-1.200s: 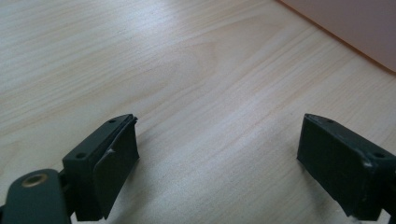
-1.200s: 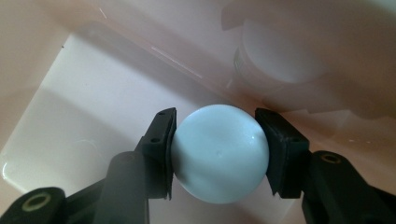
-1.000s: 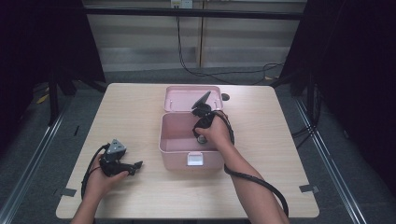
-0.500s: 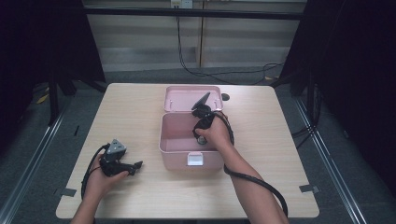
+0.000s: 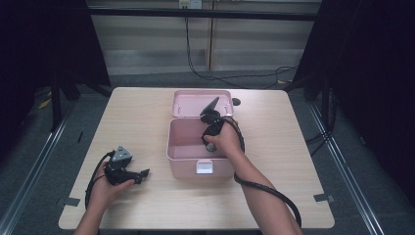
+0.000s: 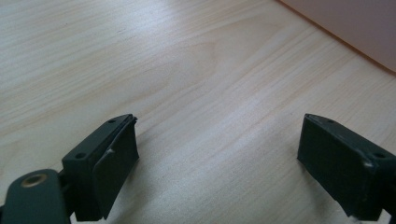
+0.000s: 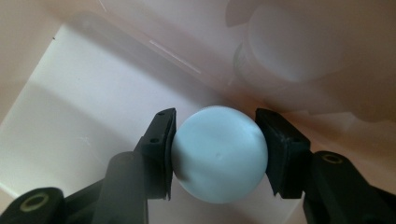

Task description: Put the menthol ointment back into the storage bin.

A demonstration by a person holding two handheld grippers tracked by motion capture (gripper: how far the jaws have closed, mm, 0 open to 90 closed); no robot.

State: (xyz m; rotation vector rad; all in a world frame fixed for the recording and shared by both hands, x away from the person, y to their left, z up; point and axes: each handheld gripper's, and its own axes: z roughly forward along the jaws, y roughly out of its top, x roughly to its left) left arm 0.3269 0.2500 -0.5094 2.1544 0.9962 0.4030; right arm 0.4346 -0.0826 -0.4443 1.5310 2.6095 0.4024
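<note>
Pale-blue ball (image 7: 219, 154), one, between right hand-held gripper (image 7: 217, 156) pads.

Pink box (image 5: 195, 169) on wooden table (image 5: 142, 122)

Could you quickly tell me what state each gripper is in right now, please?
Left gripper: open, holding nothing, over the table.
Right gripper: shut on the pale blue ball inside the pink box.

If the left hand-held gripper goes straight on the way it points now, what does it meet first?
Probably the pink box: bare table lies ahead of the open left hand-held gripper, then the box wall, though depth is unclear.
</note>
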